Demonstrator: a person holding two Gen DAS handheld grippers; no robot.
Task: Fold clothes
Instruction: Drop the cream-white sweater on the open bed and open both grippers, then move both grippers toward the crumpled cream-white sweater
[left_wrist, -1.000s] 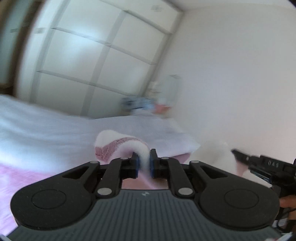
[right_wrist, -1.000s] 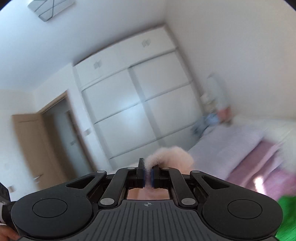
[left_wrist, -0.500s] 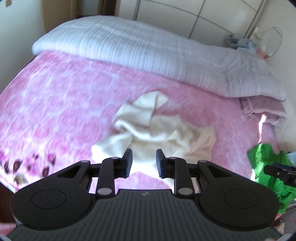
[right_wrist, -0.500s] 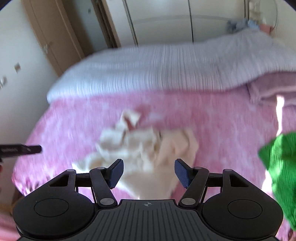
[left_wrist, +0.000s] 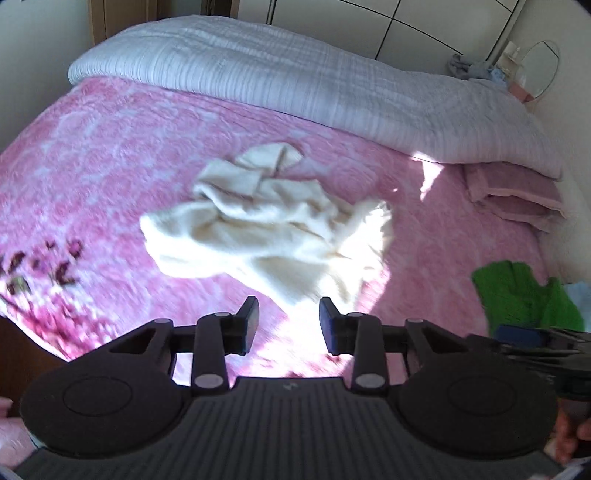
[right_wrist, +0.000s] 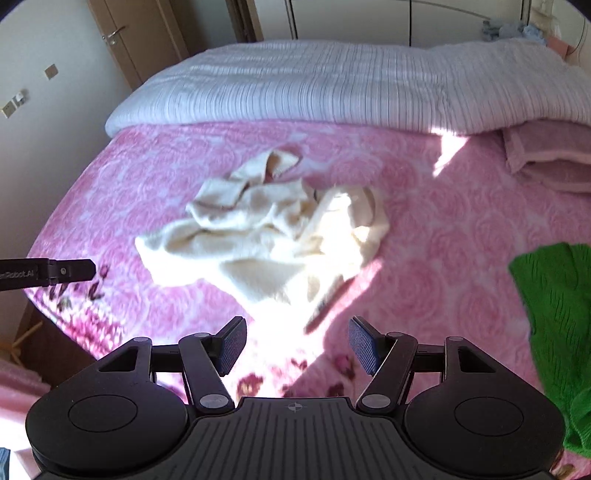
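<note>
Clothes on the bed number two in plain view: one crumpled cream-white fleecy garment (left_wrist: 273, 229) lying in a loose heap near the middle of the pink rose-patterned bedspread (left_wrist: 96, 155), and one bright green knitted garment (right_wrist: 554, 314) at the bed's right edge, well apart from the cream one. One white ribbed quilt (left_wrist: 295, 81) lies rolled across the far side of the bed, and one folded dusty-pink blanket (left_wrist: 517, 195) sits just below its right end. A patch of sunlight falls across the right part of the cream garment and the bedspread in front of it. Two claws hang above the near side of the bed, both tilted down toward the cream heap. The left claw (left_wrist: 288, 325) has its jaws parting, with only bedspread showing in the gap and no cloth touched. The right claw (right_wrist: 295, 345) stands released, its two blue-padded fingers (right_wrist: 364, 345) wide apart and nothing between them; the cream garment lies just beyond its tips. Behind the bed stand white wardrobe doors (right_wrist: 351, 18) and one wooden door (right_wrist: 122, 40) at the left.
</note>
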